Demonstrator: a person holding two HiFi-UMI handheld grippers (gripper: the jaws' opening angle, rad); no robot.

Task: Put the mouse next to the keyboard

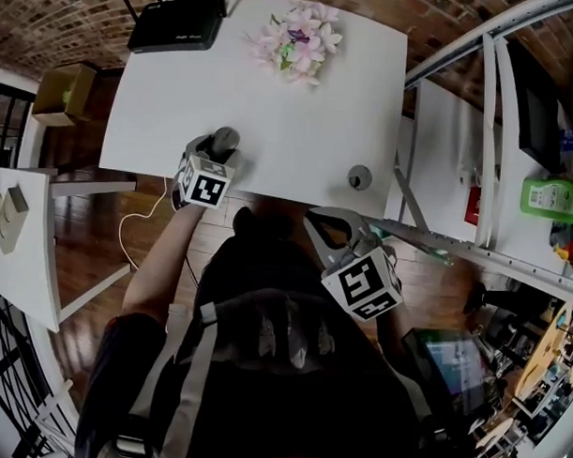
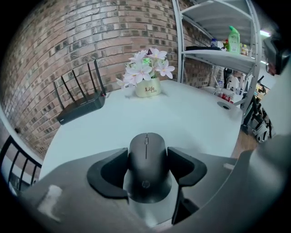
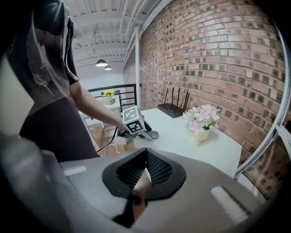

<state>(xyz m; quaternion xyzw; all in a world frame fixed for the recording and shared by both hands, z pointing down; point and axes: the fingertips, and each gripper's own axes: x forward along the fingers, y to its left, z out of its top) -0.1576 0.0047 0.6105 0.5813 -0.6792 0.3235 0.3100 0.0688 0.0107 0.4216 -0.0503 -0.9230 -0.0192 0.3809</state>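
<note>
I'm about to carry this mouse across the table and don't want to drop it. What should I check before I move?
1. Grip on the mouse: ok, the left gripper has its fingers against both sides.
2. Centring of the mouse in the grip: ok.
3. Sight of the keyboard: not ok, no view shows one.
4. Path over the table: ok, bare up to the flower pot and router at the far side.
5. Position of the right gripper: ok, shut, empty, off the table.
</note>
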